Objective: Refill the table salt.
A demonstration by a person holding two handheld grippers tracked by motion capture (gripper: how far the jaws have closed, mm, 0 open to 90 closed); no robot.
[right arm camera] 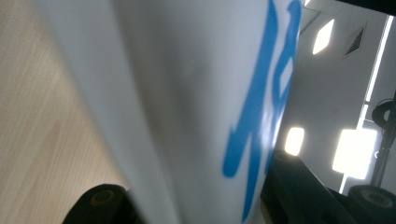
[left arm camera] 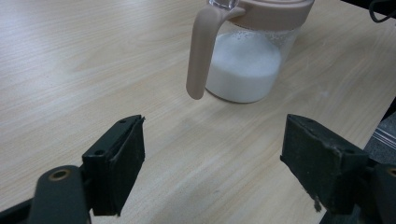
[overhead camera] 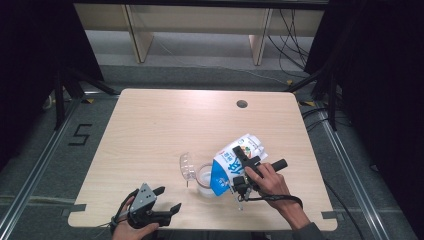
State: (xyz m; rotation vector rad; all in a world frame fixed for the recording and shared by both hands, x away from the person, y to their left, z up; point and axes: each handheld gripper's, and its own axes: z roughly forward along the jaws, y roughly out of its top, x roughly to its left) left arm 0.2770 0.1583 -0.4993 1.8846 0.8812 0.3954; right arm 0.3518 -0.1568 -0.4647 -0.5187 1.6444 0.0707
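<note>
A white and blue milk carton [overhead camera: 231, 161] hangs tilted, its top down over a clear pitcher [overhead camera: 204, 181] near the table's front middle. My right gripper [overhead camera: 239, 168] is shut on the carton, whose white side with blue print [right arm camera: 187, 102] sits between its jaws [right arm camera: 201, 196]. The pitcher [left arm camera: 243, 65] holds white milk in its lower part and has a beige handle [left arm camera: 201, 51] and rim; its clear lid [overhead camera: 187, 166] stands flipped up to the left. My left gripper [overhead camera: 169, 198] rests open near the front left edge, its jaws [left arm camera: 212, 154] wide apart, short of the pitcher.
The light wooden table [overhead camera: 160, 125] has a round cable hole [overhead camera: 242, 104] at the back right. Bare tabletop lies between my left gripper and the pitcher. Dark floor, rails and cables surround the table.
</note>
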